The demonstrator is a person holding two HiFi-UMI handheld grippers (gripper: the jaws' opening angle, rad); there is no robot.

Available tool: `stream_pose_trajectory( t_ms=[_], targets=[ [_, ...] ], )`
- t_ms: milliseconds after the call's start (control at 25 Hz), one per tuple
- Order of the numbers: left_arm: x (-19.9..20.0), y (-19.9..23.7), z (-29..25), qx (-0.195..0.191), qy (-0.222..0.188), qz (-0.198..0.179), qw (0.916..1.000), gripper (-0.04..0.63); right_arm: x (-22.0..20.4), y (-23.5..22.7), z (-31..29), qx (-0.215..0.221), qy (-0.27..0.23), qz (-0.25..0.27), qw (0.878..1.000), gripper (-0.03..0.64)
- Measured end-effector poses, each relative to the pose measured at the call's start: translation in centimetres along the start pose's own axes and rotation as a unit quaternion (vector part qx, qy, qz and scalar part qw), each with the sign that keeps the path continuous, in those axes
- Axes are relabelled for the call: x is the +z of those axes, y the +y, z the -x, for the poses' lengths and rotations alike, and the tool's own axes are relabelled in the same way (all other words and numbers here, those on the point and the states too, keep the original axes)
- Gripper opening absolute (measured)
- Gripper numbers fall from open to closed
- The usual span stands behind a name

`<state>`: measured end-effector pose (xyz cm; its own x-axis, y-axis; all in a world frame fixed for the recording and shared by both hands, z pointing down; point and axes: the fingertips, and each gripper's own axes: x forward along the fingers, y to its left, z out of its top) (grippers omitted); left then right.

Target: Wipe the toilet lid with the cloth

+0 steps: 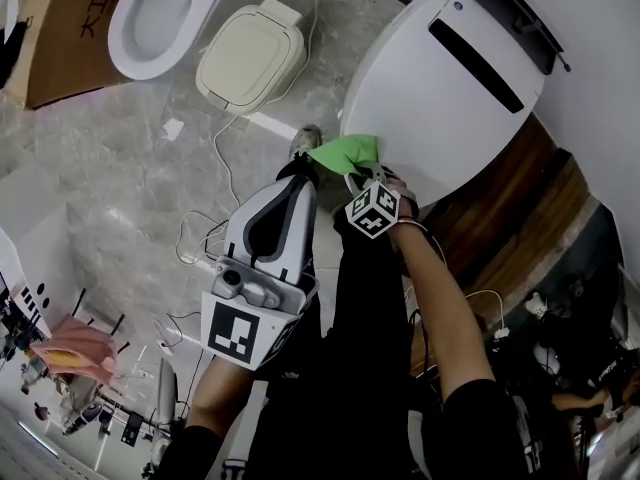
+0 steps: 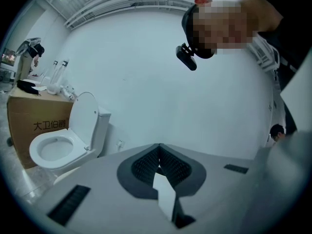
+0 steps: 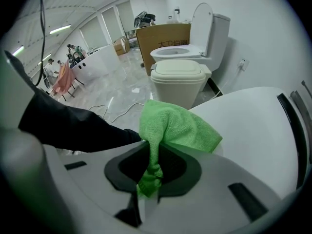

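Note:
The white toilet lid lies closed at the upper right of the head view, with a black slot along its top. My right gripper is shut on a bright green cloth, which hangs at the lid's near left edge. In the right gripper view the cloth is pinched between the jaws and bunches forward over the lid's rim. My left gripper is held lower left, away from the lid. Its jaws are shut with nothing in them and point at a bare wall.
An open white toilet and a beige closed seat unit stand on the marble floor beyond. A cardboard box sits at the far left. Cables trail across the floor. A wooden panel borders the lid on the right.

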<state>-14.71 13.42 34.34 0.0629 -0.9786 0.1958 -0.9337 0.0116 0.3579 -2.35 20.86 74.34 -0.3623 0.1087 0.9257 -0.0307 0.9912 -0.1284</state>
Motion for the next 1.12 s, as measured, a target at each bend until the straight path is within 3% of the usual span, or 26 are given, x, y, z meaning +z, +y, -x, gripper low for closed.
stream_pose_trajectory(
  t_ms=[400, 720, 920, 1120],
  targets=[
    [-0.5, -5.3, -2.1, -0.044, 0.011, -0.012, 0.9989, 0.002, -7.2, 4.7, 1.7, 0.038, 0.012, 0.016, 0.999, 0.066],
    [-1.1, -10.6, -3.9, -0.083, 0.035, -0.023, 0.9957, 0.002, -14.3, 4.9, 3.9, 0.043, 0.032, -0.043, 0.998, 0.066],
    [1.0, -14.2, -4.3, -0.115, 0.041, -0.054, 0.9911, 0.002, -17.4, 3.8, 7.0, 0.028, 0.029, -0.145, 0.989, 0.066],
    [4.8, -17.0, -4.2, -0.132, 0.034, -0.062, 0.9887, 0.002, -17.2, 0.3, 13.9, -0.027, -0.029, -0.290, 0.956, 0.066]
  ],
)
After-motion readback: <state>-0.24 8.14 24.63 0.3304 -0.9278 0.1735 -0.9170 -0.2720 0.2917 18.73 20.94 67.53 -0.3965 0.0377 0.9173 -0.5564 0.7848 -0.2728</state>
